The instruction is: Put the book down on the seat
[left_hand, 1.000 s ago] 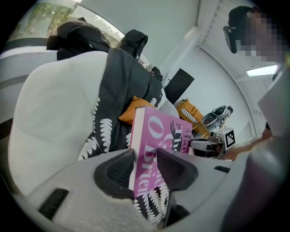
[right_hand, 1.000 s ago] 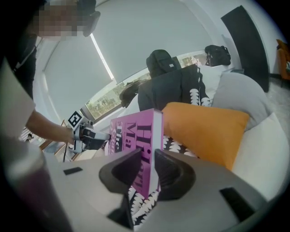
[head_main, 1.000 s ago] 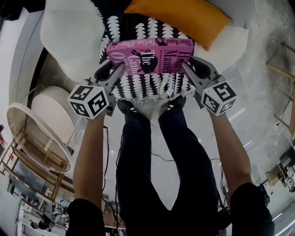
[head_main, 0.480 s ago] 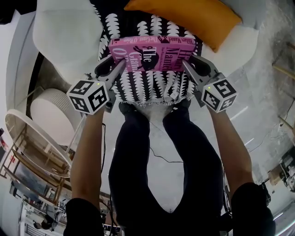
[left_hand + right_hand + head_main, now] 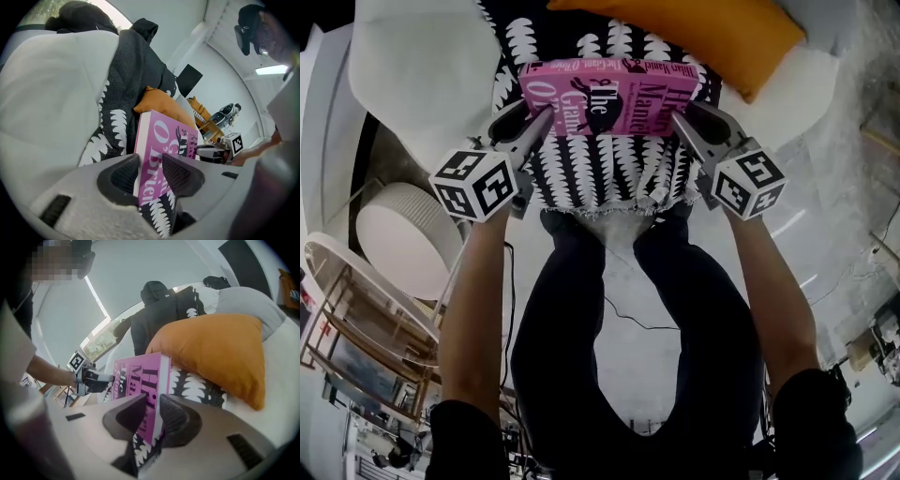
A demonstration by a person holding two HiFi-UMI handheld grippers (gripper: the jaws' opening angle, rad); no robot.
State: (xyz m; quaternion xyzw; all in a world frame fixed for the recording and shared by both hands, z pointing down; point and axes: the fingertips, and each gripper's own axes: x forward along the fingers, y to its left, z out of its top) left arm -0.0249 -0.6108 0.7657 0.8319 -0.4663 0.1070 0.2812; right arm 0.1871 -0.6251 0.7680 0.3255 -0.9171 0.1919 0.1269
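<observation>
Both ends of the pink book [image 5: 605,98] are pinched. The left hand-held gripper [image 5: 541,127] squeezes the book's left end, one dark pad on each side of it. The right hand-held gripper [image 5: 678,128] squeezes the right end the same way (its pads sit on the front cover and the back). The book is held level between them, with its front cover and big letters facing up. It is right over the white seat [image 5: 422,75], above a black cloth [image 5: 600,173] with white leaf shapes that is spread over the seat. I cannot tell if the book's underside touches the cloth or hangs just above it. An orange cushion [image 5: 684,33] lies on the seat just behind the book, at the far side. The person's two bare arms reach forward to the seat, and the legs [image 5: 619,328] in dark trousers stand in front of it. A round white basket [image 5: 408,234] sits on the floor at the left, near the seat.
</observation>
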